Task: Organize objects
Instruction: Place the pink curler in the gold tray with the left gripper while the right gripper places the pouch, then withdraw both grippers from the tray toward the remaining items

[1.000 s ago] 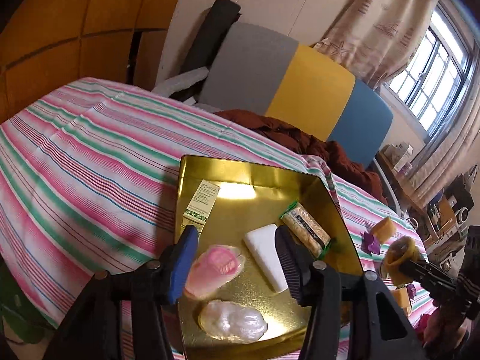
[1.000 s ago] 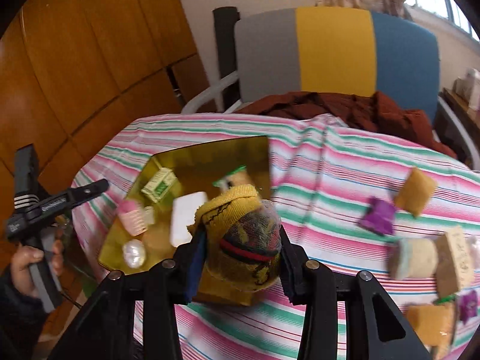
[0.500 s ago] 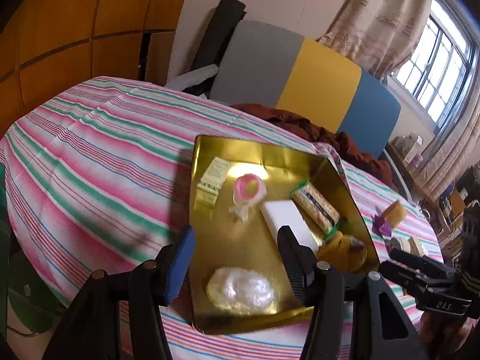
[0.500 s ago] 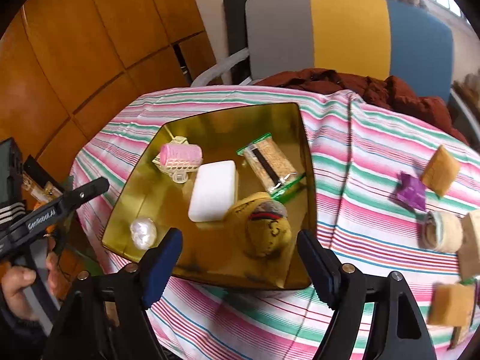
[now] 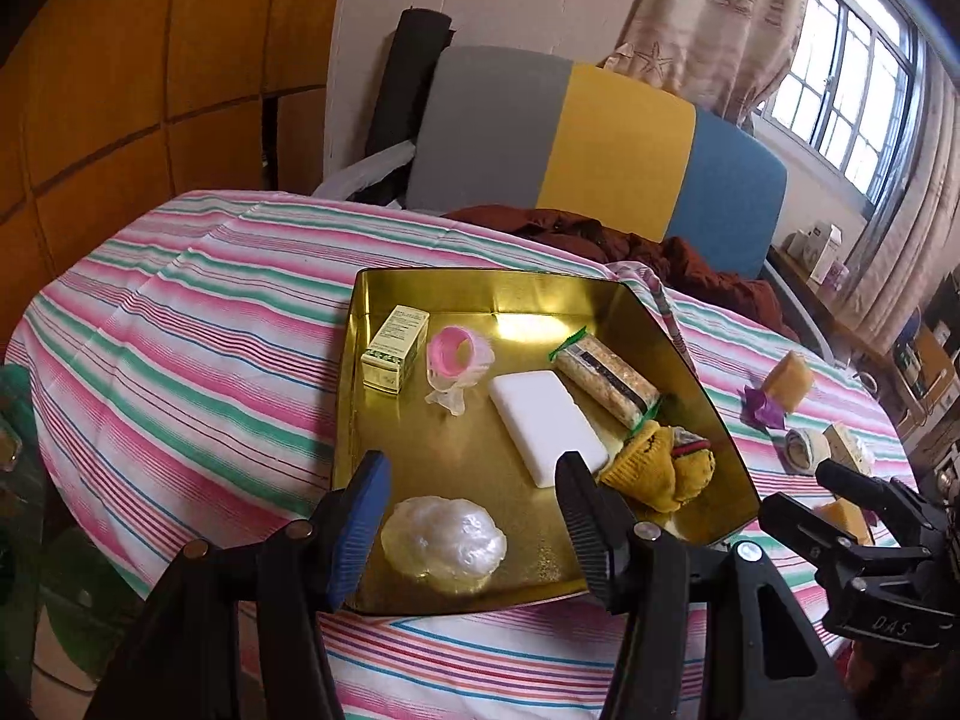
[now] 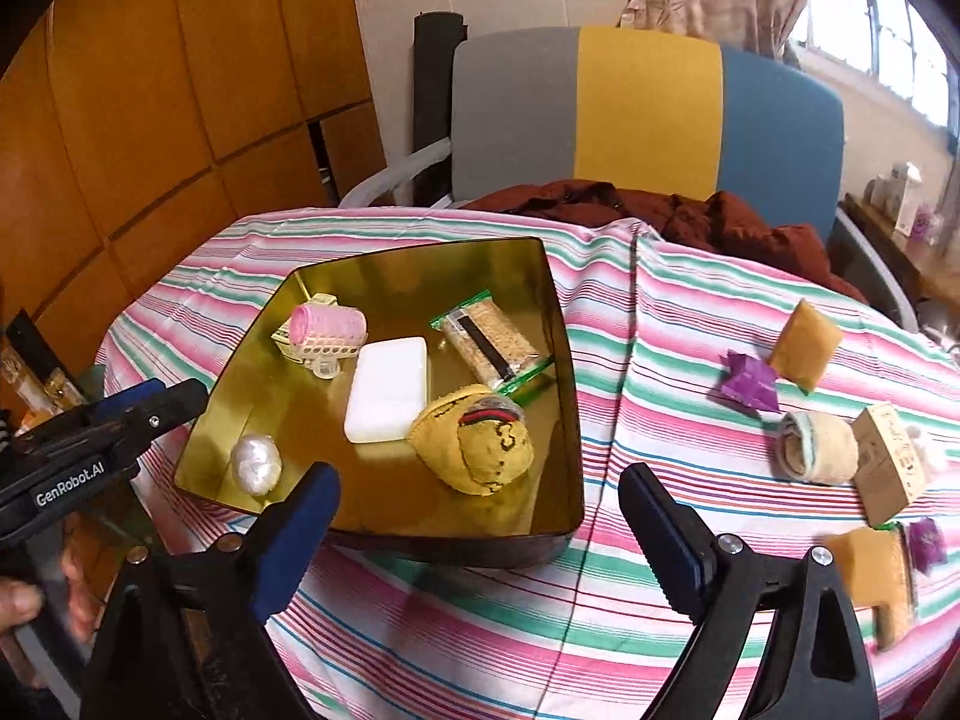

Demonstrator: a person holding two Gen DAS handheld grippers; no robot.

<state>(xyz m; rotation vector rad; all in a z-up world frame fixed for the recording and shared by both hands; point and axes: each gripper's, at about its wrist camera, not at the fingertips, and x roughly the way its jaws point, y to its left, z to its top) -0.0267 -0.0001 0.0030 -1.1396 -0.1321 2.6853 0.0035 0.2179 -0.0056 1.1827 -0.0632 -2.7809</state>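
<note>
The gold tray [image 6: 558,324] sat on the striped surface [image 6: 660,312] and contained six items: a small green-and-white box [image 5: 395,348], a pink hair roller [image 6: 329,327], a white block [image 6: 389,389], a wrapped grain bar [image 6: 492,339], a clear plastic wad [image 5: 444,537] and a rolled yellow sock [image 6: 474,447]. The sock lay at the tray's 5 o'clock corner, touching the white block.

Against the frame one second earlier, the sock had left the right hand-held gripper [image 6: 480,516] and lay in the tray; the roller had likewise left the left hand-held gripper [image 5: 471,516] and lay beside the box.

Both hand-held grippers were spread wide and held nothing. In the right wrist view the sock lay just beyond the right gripper's fingertips, toward 12 o'clock. In the left wrist view it lay at 2 o'clock from the left gripper, beside the black finger [image 5: 585,516].

Outside the tray, at 3 o'clock, lay a purple wrapper [image 6: 750,384], yellow sponges [image 6: 804,345] and a beige sock roll [image 6: 816,447].
</note>
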